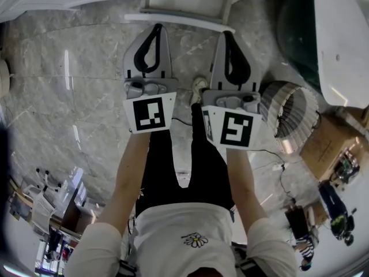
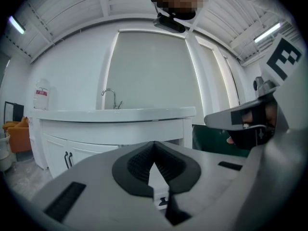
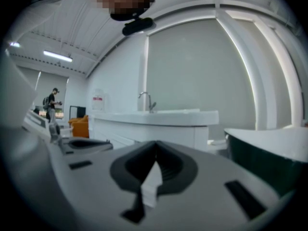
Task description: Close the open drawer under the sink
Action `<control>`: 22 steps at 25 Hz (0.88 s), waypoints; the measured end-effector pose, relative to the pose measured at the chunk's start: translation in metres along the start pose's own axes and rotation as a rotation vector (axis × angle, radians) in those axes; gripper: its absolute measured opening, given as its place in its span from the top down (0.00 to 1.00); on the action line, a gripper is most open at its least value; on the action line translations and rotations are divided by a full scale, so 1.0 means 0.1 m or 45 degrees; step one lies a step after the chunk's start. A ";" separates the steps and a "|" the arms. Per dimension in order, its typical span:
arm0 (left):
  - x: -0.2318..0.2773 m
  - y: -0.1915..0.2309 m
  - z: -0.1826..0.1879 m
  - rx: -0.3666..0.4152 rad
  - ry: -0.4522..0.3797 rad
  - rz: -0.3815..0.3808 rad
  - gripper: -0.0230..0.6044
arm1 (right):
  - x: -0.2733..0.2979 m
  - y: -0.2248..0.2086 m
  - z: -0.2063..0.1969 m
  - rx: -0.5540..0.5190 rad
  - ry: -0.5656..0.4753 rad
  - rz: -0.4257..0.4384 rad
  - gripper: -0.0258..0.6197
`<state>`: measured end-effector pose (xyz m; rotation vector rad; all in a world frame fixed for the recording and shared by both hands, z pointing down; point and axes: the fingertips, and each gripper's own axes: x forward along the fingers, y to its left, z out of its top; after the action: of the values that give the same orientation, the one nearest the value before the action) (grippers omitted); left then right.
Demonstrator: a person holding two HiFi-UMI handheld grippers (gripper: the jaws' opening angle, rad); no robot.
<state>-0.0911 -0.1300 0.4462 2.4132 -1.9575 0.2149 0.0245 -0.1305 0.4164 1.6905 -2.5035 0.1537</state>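
In the head view the open white drawer (image 1: 185, 3) juts out at the top, with its front edge just ahead of both grippers. My left gripper (image 1: 157, 29) and right gripper (image 1: 226, 36) point at it side by side, both shut and holding nothing. The left gripper view shows my left gripper (image 2: 154, 144) with its jaws closed, and behind it the white sink cabinet (image 2: 110, 124) with a faucet (image 2: 110, 97). In the right gripper view my right gripper (image 3: 155, 143) is likewise closed in front of the sink cabinet (image 3: 159, 121).
A dark green bathtub (image 1: 300, 27) stands right of the drawer. A woven basket (image 1: 291, 109) and a cardboard box (image 1: 328, 140) sit on the marble floor (image 1: 63, 85) at the right. The cabinet's left doors carry dark handles (image 2: 68, 159).
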 end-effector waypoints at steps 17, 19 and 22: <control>0.23 -0.18 -0.97 -0.082 0.249 -0.056 0.62 | 0.05 -0.05 -0.28 0.014 0.067 0.002 0.92; 0.26 -0.23 -1.18 -0.098 0.276 -0.066 0.56 | 0.05 -0.06 -0.34 0.014 0.084 0.004 0.92; 0.31 -0.28 -1.49 -0.127 0.356 -0.076 0.53 | 0.05 -0.07 -0.43 0.027 0.114 0.001 0.92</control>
<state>-0.0707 -0.1387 0.5990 2.2358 -1.7313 0.4171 0.0312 -0.1308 0.4599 1.6519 -2.4469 0.2515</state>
